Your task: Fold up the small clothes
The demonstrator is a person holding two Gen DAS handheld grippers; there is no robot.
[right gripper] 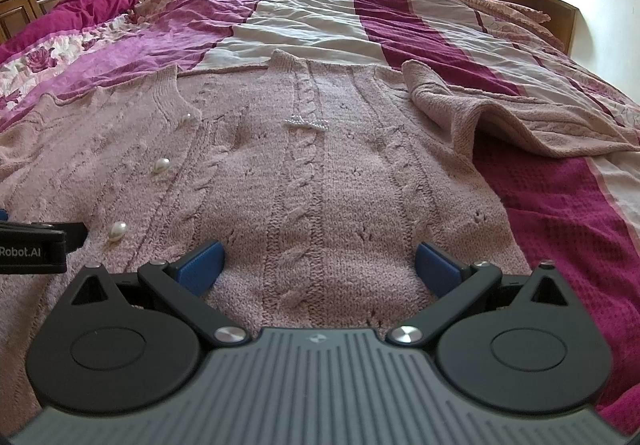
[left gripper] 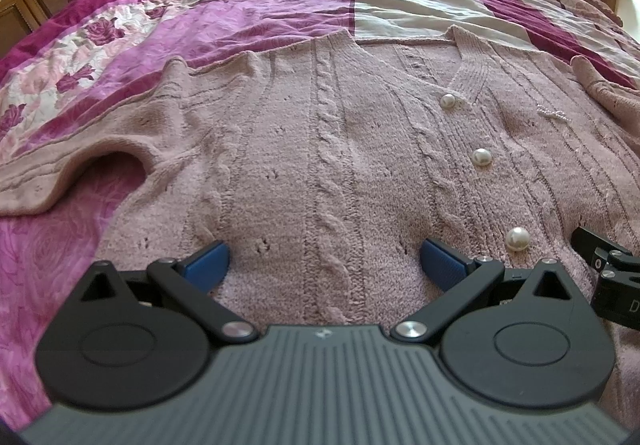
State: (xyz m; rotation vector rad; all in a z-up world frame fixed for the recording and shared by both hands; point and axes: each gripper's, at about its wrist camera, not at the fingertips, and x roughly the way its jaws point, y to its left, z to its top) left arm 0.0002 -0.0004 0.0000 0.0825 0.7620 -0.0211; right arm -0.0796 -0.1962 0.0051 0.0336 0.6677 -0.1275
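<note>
**Barely started: the cardigan lies flat, no fold made yet**

So far, we judge the folding has hardly begun. Our left gripper [left gripper: 324, 261] hangs low over the hem end of the pink cable-knit cardigan [left gripper: 320, 149], its blue pads [left gripper: 208, 263] spread wide with nothing between them. Our right gripper [right gripper: 318, 263] sits just beside it over the other half of the hem, jaws equally wide and empty. Whether the pads touch the knit we cannot tell.

Outward from the tools, the cardigan lies front-up and buttoned on the striped magenta bedspread [right gripper: 560, 213], pearl buttons [left gripper: 481, 156] running up to the V-neck at the far end. The left sleeve [left gripper: 60, 173] lies spread out to the side; the right sleeve [right gripper: 500, 117] is rumpled, partly doubled over near the shoulder.

What remains, as we read it: both sleeves brought in across the body, then the body folded up from the hem.
</note>
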